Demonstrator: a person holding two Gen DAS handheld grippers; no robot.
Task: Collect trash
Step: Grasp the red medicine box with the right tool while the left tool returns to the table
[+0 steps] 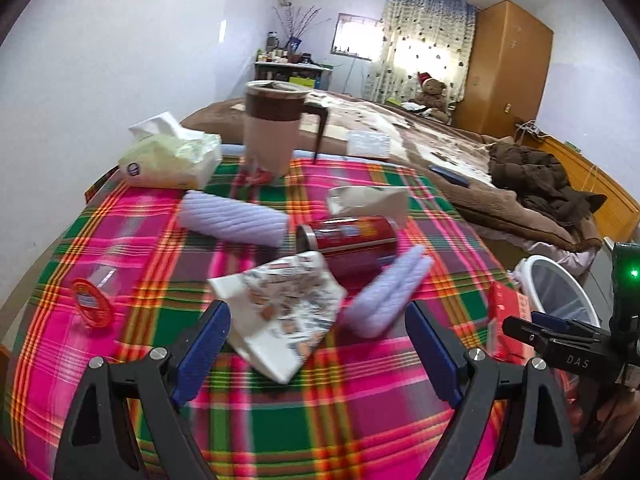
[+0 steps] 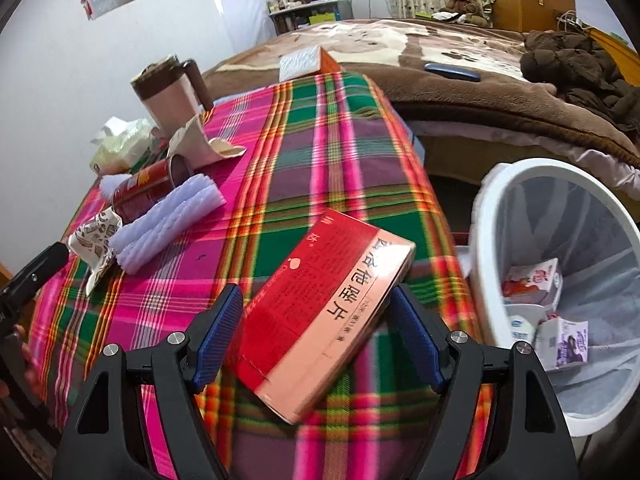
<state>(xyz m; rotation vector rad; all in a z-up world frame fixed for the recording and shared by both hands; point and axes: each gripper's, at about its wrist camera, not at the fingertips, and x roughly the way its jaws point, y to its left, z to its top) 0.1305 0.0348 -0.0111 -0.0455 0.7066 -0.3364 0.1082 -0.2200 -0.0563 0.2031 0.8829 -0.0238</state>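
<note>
My right gripper is shut on a red medicine box, held above the plaid table's right edge beside the white bin. My left gripper is open just in front of a printed paper wrapper. Behind the wrapper lie a red can on its side, two purple foam sleeves and a crumpled paper scrap. The right gripper and red box also show at the right in the left wrist view.
A tissue pack and a lidded mug stand at the table's far side. A clear cup with a red rim lies at the left. The bin holds several cartons. A bed lies beyond.
</note>
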